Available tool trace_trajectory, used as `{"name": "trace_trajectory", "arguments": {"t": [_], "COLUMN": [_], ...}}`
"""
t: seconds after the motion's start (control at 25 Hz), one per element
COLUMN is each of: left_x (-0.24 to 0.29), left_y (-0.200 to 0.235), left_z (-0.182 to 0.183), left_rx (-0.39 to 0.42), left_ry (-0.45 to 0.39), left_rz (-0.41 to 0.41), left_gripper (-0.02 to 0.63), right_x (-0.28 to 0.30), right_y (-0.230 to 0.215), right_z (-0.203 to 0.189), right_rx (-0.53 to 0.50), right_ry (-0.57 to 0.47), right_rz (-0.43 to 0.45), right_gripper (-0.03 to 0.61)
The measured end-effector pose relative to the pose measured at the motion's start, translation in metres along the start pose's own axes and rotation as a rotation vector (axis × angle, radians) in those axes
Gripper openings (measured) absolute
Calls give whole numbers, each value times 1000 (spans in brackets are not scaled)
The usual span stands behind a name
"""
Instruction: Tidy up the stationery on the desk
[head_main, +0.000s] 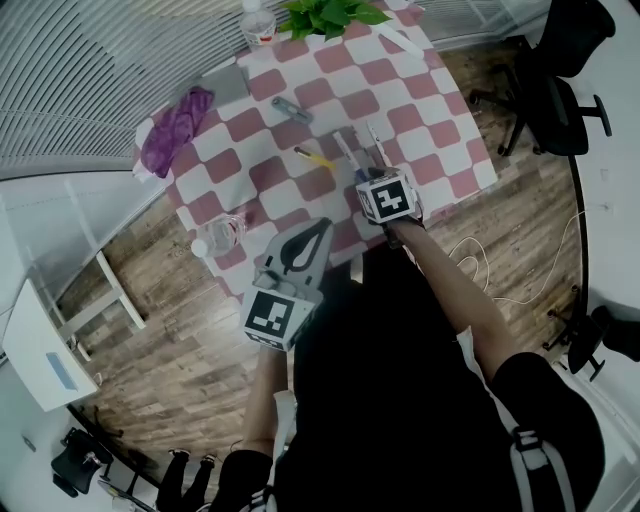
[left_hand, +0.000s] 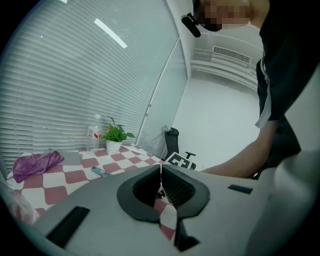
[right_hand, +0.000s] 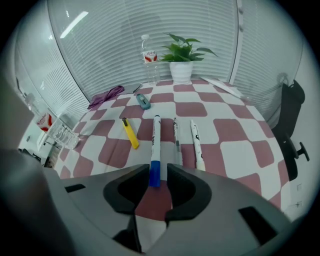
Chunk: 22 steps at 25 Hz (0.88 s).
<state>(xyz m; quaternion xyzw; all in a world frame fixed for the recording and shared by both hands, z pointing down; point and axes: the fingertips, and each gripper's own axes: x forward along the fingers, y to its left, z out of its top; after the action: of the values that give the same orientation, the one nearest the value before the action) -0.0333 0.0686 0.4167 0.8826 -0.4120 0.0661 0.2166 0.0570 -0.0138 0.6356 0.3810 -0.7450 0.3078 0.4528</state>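
Observation:
Three pens lie side by side on the checkered tablecloth (right_hand: 235, 145): a white marker with a blue end (right_hand: 154, 147), a slim silver pen (right_hand: 176, 136) and a white pen (right_hand: 196, 142). A yellow cutter (right_hand: 131, 133) lies left of them, and a blue-grey tool (right_hand: 143, 102) sits farther back. My right gripper (right_hand: 159, 172) is open, low over the table, with the marker's blue end between its jaws and a small gap on the right side. My left gripper (left_hand: 161, 169) is shut and empty, held off the table's near edge (head_main: 315, 232).
At the back stand a potted plant (right_hand: 182, 57) and a water bottle (right_hand: 148, 59). A purple cloth (right_hand: 106, 96) and a grey pad (head_main: 228, 85) lie at the far left. Another bottle (head_main: 222, 232) lies at the near left edge. An office chair (head_main: 560, 95) stands to the right.

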Motion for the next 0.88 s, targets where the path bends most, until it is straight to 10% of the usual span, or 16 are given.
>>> {"name": "trace_trajectory", "arguments": {"t": [0.88], "left_x": [-14], "left_y": [12], "left_z": [-2], "left_rx": [-29], "left_ry": [-14], "left_rz": [37], "left_gripper": [32], "right_x": [11], "right_y": [60], "right_z": [43], "right_rx": [-321], "right_ry": [-65], "right_rz": [-10], "right_gripper": [138]}}
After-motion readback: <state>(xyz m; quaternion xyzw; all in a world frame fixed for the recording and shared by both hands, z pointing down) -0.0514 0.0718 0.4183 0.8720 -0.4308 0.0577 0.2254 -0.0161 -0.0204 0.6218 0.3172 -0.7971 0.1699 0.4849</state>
